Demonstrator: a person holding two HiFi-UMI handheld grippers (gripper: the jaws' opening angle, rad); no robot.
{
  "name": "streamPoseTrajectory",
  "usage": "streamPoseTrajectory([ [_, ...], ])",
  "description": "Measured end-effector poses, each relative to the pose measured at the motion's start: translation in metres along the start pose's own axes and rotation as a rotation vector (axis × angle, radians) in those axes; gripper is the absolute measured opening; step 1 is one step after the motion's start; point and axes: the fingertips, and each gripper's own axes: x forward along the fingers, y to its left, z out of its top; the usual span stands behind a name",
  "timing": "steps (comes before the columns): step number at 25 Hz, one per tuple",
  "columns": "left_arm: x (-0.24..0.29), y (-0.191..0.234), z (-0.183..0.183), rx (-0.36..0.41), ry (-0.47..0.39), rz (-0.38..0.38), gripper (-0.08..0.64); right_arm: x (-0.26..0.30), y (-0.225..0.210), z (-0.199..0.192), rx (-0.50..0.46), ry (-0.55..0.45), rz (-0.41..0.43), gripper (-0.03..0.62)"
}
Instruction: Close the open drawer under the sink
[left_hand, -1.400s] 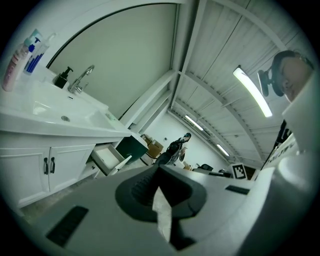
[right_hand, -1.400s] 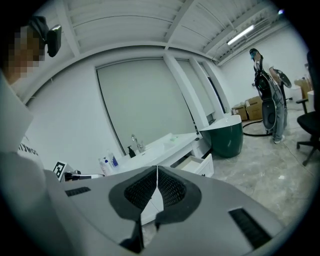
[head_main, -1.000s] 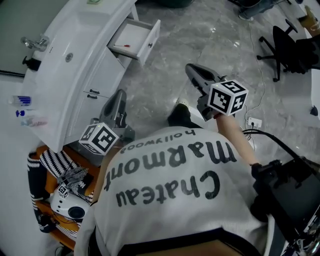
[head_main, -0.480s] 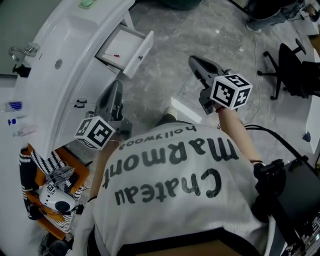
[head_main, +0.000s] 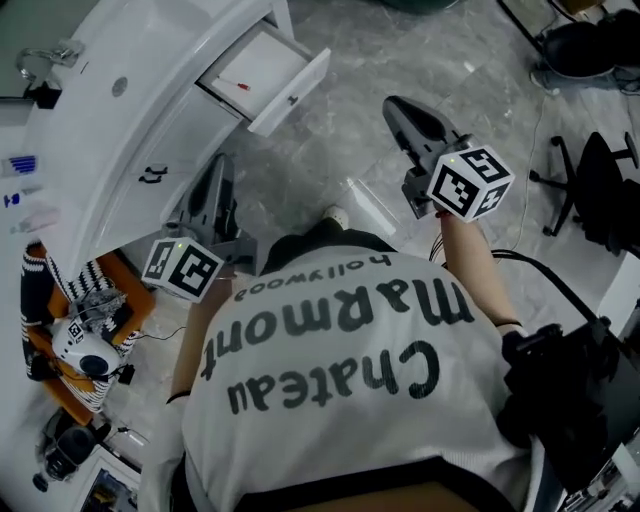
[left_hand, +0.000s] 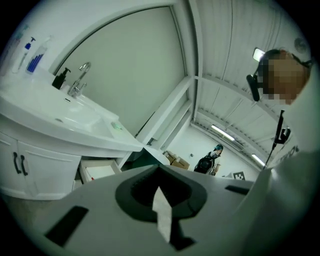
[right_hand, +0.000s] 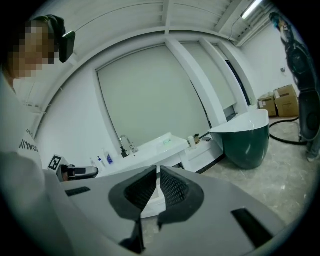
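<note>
Drawer (head_main: 262, 72) is not yet being touched: the left gripper (head_main: 218, 172) and the right gripper (head_main: 400, 108) are being held shut and empty, well apart from it. If it is being pushed off-centre by a closed tip, it could be skewed and jammed. It is being left pulled out under the far end of the sink counter (head_main: 120, 130), its front facing the open floor and its sliding axis square to the cabinet.

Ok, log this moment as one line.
drawer: open, untouched | left gripper: shut, empty, short of drawer | right gripper: shut, empty, over floor
</note>
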Motion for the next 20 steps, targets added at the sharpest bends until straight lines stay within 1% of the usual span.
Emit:
streamPoseTrajectory([
  [2,0.001,0.006,0.003,0.01,-0.007,0.019,0.008,0.013,-0.004,-0.004,0.016,0.006,0.013,0.012],
  [5,0.001,0.017,0.001,0.021,0.009,0.03,0.008,0.03,-0.005,-0.014,0.045,0.016,0.027,0.014],
  [11,0.003,0.046,-0.018,0.02,0.048,0.034,0.008,0.053,0.0,-0.048,0.06,0.063,0.036,0.012],
  [13,0.007,0.06,-0.027,0.026,0.056,0.031,0.008,0.062,-0.002,-0.067,0.059,0.072,0.041,0.012],
  [16,0.015,0.088,-0.044,0.045,0.051,0.034,0.008,0.082,-0.011,-0.107,0.062,0.092,0.037,0.012],
  [20,0.027,0.122,-0.076,0.052,0.065,0.013,0.008,0.108,-0.022,-0.162,0.065,0.113,0.023,0.012],
])
